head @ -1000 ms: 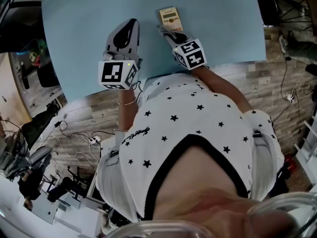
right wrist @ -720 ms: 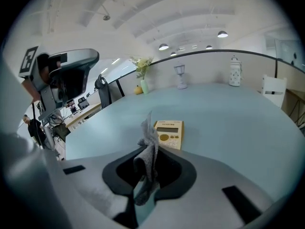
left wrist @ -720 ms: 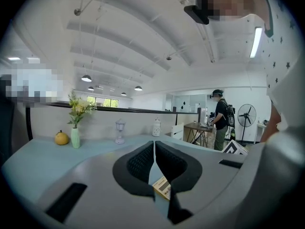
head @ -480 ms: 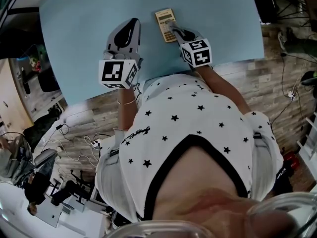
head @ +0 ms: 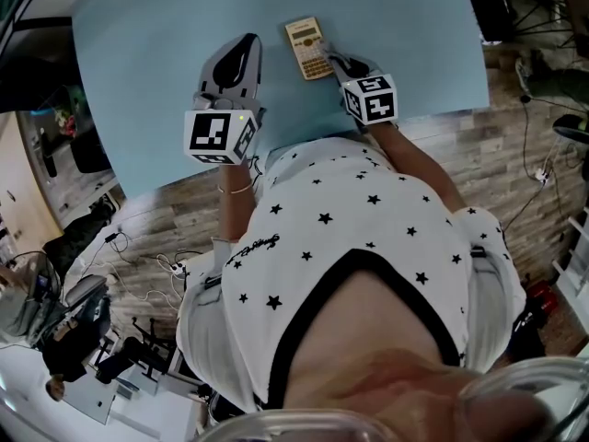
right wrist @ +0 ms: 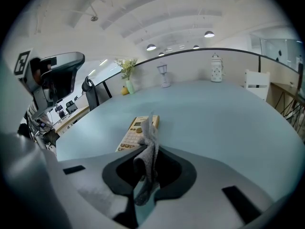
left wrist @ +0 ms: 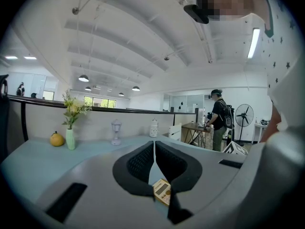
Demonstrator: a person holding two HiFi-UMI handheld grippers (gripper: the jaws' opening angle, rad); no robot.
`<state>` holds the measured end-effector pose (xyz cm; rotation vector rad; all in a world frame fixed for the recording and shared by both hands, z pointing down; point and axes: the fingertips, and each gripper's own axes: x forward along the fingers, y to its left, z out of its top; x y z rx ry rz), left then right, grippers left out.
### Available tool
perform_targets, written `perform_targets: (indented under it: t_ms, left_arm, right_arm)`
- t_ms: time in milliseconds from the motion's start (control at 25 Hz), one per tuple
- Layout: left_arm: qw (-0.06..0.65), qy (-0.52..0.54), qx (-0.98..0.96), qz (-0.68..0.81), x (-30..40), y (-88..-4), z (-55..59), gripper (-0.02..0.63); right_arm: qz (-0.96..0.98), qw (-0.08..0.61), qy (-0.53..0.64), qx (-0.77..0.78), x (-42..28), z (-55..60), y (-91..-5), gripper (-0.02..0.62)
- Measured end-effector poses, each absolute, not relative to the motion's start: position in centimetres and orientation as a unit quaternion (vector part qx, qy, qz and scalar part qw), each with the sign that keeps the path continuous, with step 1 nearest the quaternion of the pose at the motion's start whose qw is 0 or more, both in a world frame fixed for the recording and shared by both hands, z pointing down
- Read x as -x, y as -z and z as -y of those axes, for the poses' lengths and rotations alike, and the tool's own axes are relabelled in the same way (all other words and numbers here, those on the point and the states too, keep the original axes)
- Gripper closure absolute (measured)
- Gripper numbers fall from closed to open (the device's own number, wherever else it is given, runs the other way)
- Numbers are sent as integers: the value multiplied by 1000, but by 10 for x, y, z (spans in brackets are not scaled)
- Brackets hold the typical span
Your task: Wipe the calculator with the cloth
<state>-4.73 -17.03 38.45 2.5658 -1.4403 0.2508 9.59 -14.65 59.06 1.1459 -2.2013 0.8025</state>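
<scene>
The right claw (right wrist: 148, 148) pinched the grey cloth (right wrist: 148, 130), its free end over the calculator (right wrist: 132, 134) lying flat on the blue tabletop (right wrist: 214, 113). The left claw (left wrist: 154, 143) hovered shut, empty. Light, even strokes along the keys would likely keep the calculator from sliding.

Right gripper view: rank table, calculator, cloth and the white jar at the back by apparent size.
1. the table, which fills most of the view.
2-3. the cloth and the calculator look about alike. The cloth is much nearer the camera, so I won't rank them.
4. the white jar, small at the table's far edge.
</scene>
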Motion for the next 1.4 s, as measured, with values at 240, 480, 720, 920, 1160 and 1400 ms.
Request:
perform_targets:
  t_ms: [240, 480, 720, 920, 1160, 1400]
  left_arm:
    - [95, -84, -864, 488, 49, -382, 170, 571]
    - [94, -82, -863, 490, 52, -382, 170, 571]
    - [92, -81, -857, 500, 58, -381, 168, 571]
    - [87, -79, -856, 503, 57, -376, 166, 571]
    - [70, -67, -854, 512, 57, -363, 164, 571]
    - [70, -68, -852, 514, 56, -362, 163, 571]
  right_arm:
    - [813, 264, -298, -424, -96, 148, -589, 551]
    - [813, 264, -296, -427, -95, 150, -588, 551]
    - [829, 209, -273, -440, -93, 179, -549, 551]
    - [861, 138, -204, -444, -85, 213, -476, 551]
    - [894, 78, -141, -418, -64, 224, -408, 549]
    - [907, 33, -135, -397, -57, 218, -376, 549]
